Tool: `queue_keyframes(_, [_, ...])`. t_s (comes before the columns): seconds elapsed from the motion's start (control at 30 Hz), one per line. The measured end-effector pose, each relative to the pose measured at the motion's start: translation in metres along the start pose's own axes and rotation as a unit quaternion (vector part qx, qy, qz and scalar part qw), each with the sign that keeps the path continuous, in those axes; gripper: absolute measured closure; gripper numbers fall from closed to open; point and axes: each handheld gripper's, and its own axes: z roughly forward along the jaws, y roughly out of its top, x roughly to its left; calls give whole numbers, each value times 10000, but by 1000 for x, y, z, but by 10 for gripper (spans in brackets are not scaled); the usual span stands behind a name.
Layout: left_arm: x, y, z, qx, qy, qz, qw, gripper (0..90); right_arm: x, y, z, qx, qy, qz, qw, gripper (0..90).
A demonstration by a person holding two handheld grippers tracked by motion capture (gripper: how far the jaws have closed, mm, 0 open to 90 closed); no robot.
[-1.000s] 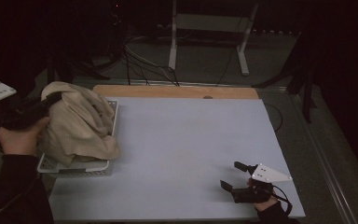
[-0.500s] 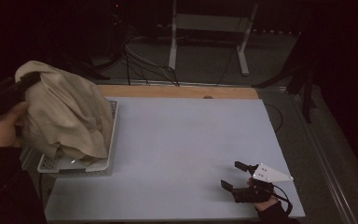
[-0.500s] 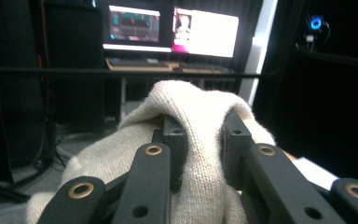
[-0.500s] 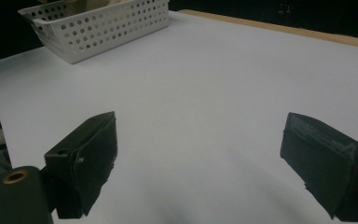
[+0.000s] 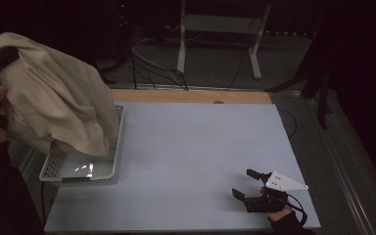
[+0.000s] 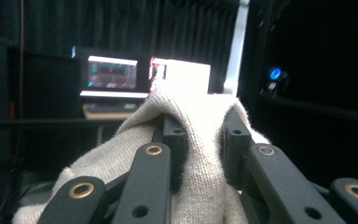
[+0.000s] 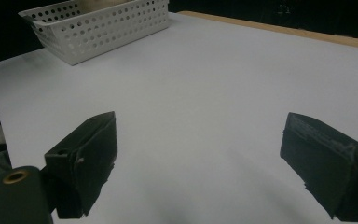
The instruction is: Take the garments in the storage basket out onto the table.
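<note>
Room: dark all round, with cables and a pale metal stand [image 5: 215, 34] on the floor at the top of the high view; lit monitors [image 6: 114, 74] glow in the upper left of the left gripper view.
Worktop: pale grey-white worktop [image 5: 200, 156] with a wooden strip along its far edge, bare across its middle.
Change: the cream knitted garment [image 5: 54, 105] lay heaped in the white perforated plastic basket [image 5: 78, 171] a second ago; it now hangs lifted at the upper left of the high view, and only its lower hem reaches the basket's far end.
Meaning: the basket floor shows bare at its near end, so the lift-out looks nearly done; I judge the cloth must rise a little more or swing toward the frame's centre to clear the rim.
Left gripper: the left gripper [image 6: 200, 140] is clamped on a fold of the knit, the cloth draped over both jaws.
Right gripper: the right gripper [image 5: 247, 183] rests low at the lower right of the high view, jaws spread wide with nothing between them, well apart from the garment.
In the way: the basket's far wall, where the trailing hem could catch; nothing else stands on the worktop.
</note>
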Motion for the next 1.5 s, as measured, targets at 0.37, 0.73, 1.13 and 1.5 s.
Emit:
queue_keyframes(0.37, [-10, 20, 12, -713, -609, -326, 9951, 785, 0, -1, 0, 26, 29, -9, 10000, 107])
queue_keyframes(0.73, [-39, 20, 57, -742, -1286, -406, 9881, 785, 0, -1, 0, 16, 44, -8, 10000, 107])
queue_keyframes(1.13, [-71, 2, 112, -486, -1779, -565, 9812, 784, -1, -1, -3, -61, -2, 19, 10000, 107])
queue_keyframes(1.5, [-99, -29, 165, -78, -2220, -661, 9728, 784, -2, -1, -6, -116, -43, 16, 9999, 107])
